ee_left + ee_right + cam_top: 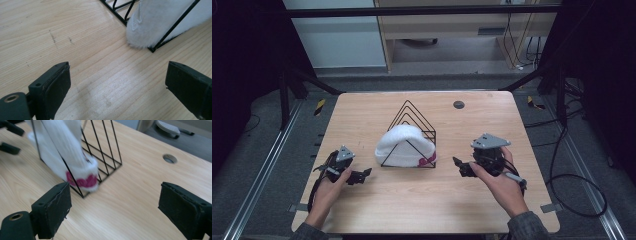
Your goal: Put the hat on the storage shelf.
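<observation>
The left gripper [362, 175] rests low beside the rack, jaws spread wide on nothing. At the table's [362, 115] middle a white fleece hat [399, 145] sits inside the black wire rack [412, 112]. The right gripper [460, 166] is likewise spread and empty. Closing on the hat's free edges, clear of the wires, seems wisest. Pink lettering [83, 181] on the brim is unreadable.
</observation>
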A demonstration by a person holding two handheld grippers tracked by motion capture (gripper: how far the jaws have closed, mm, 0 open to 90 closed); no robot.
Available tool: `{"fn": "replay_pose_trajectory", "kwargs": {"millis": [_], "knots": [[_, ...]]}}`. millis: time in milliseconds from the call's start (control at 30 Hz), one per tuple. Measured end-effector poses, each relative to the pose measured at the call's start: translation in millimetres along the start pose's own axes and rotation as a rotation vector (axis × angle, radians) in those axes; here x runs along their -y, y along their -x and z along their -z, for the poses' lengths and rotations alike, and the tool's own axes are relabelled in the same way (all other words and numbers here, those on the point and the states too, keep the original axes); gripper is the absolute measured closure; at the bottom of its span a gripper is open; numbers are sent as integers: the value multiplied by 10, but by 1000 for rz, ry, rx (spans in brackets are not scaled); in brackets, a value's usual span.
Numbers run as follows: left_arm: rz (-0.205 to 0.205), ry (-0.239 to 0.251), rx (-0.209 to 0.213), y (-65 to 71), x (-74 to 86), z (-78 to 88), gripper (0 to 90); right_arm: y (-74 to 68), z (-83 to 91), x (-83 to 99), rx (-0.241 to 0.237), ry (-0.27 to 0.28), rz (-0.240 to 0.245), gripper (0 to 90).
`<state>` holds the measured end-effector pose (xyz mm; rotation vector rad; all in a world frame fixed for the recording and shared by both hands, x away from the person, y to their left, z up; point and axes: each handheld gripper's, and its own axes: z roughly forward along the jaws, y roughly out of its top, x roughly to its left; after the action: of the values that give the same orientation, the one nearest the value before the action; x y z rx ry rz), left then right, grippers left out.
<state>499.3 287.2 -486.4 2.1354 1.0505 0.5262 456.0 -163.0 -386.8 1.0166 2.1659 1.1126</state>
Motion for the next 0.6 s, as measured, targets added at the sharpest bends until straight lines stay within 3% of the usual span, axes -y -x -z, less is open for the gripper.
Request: {"fn": "replay_pose_trajectory", "kwargs": {"millis": [167, 333, 467, 600], "knots": [[17, -13, 9, -33, 34, -91, 55, 153, 12, 384, 47, -48, -26, 125], [37, -39, 13, -75, 74, -178, 54, 325, -12, 737, 61, -79, -110, 134], [46, -34, 15, -71, 78, -192, 43, 407, -50, 893, 50, -89, -165, 133], [33, -35, 11, -59, 87, -208, 29, 467, -99, 952, 60, -98, -174, 133]]}}
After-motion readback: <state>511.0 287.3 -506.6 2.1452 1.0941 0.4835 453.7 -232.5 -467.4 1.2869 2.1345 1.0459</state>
